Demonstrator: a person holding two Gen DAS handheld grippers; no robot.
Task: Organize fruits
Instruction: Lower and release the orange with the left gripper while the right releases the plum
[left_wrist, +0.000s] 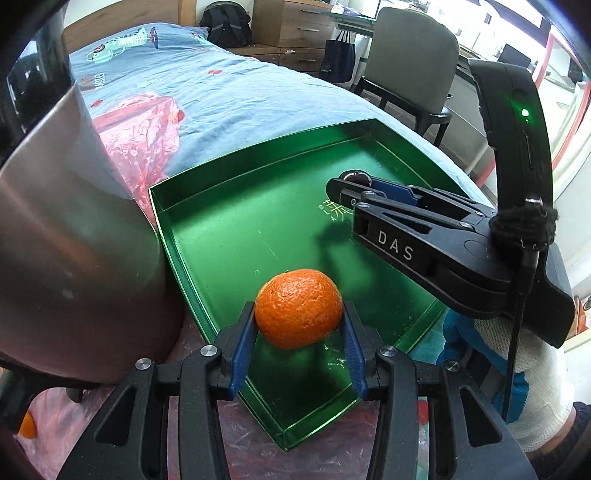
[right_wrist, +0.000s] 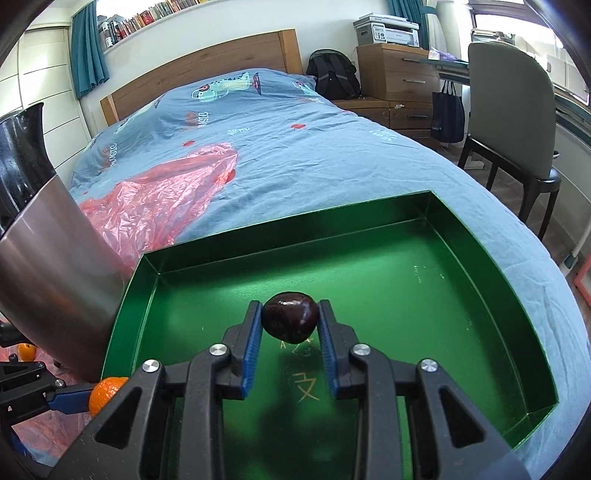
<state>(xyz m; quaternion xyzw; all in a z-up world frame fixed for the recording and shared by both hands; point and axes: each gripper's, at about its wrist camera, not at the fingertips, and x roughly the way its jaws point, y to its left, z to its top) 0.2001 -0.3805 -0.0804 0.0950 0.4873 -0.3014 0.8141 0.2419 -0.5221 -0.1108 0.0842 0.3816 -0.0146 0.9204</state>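
Observation:
My left gripper (left_wrist: 299, 317) is shut on an orange mandarin (left_wrist: 298, 308) and holds it above the near left part of a green tray (left_wrist: 236, 192) that lies on the bed. My right gripper (right_wrist: 290, 321) is shut on a small dark red-brown fruit (right_wrist: 290, 320) and holds it over the middle of the green tray (right_wrist: 491, 240). In the left wrist view the right gripper (left_wrist: 349, 184) reaches in from the right with the dark fruit (left_wrist: 357, 176) at its tip. In the right wrist view the mandarin (right_wrist: 105, 393) shows at the lower left.
A tall metal pot (left_wrist: 74, 229) stands just left of the tray, also in the right wrist view (right_wrist: 55, 273). A red plastic bag (right_wrist: 162, 195) lies on the blue bedsheet behind it. Another orange (right_wrist: 26, 350) lies low left. A grey chair (right_wrist: 517, 122) stands beside the bed.

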